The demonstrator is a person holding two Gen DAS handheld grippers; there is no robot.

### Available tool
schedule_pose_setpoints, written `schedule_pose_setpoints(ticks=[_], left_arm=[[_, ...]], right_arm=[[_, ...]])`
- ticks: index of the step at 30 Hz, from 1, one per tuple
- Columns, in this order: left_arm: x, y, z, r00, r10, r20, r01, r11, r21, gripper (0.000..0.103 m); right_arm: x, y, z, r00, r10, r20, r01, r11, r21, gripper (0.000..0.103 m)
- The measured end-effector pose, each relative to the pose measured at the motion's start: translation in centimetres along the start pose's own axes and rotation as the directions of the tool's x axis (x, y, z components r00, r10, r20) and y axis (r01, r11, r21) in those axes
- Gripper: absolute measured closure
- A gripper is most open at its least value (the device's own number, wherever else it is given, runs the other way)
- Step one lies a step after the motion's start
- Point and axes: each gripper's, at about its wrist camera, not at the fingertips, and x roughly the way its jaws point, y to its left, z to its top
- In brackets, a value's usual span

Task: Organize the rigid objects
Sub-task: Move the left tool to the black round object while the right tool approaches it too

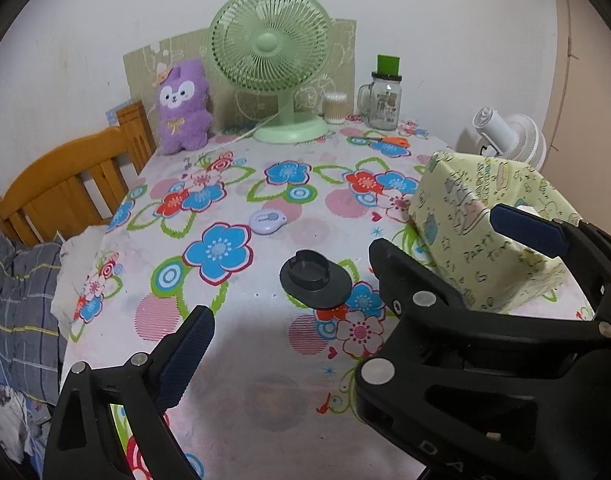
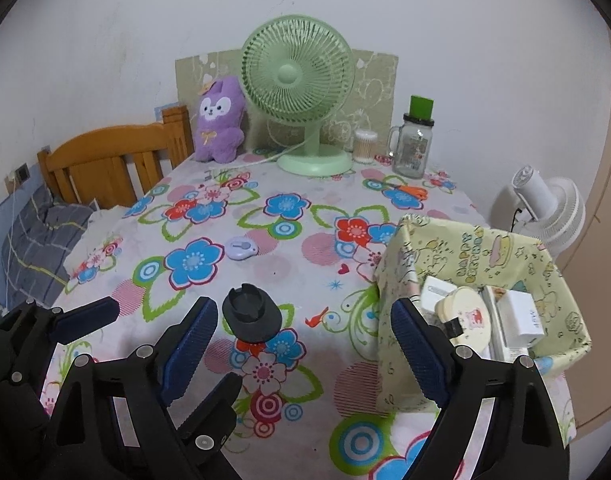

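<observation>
Both grippers sit spread and empty, and the round black plastic stand (image 2: 251, 314) on the floral counter (image 2: 305, 240) lies just beyond the right gripper (image 2: 305, 344), nearer it than the left gripper (image 1: 429, 240).

Home bedroom: wooden bed frame (image 1: 61, 184), plush toy (image 1: 183, 108).

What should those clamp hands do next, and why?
Probably ease the right gripper forward and down to close on the black round base. It lies loose on the flowered tablecloth, nearly between the open fingers, while the yellow box beside it already holds other small things.
</observation>
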Motion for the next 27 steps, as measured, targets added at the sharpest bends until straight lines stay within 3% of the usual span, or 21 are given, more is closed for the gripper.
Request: schedule_pose_setpoints(ticks=[10, 17, 27], left_arm=[[3.6, 0.8, 0.1, 0.998, -0.01, -0.065, 0.008, 1.0, -0.026, 0.005], [5.4, 1.4, 0.6, 0.995, -0.032, -0.09, 0.027, 0.998, -0.057, 0.005], [7.8, 1.9, 1.2, 0.993, -0.033, -0.114, 0.026, 0.998, -0.06, 0.005]], right_arm=[[3.5, 0.3, -0.1, 0.999, -0.001, -0.054, 0.0, 1.0, -0.01, 0.024], [5.3, 0.5, 0.7, 0.998, -0.005, -0.063, 0.002, 0.999, -0.043, 0.046], [8.6, 0.1, 0.9, 0.99, 0.022, -0.139, -0.022, 1.0, 0.007, 0.049]])
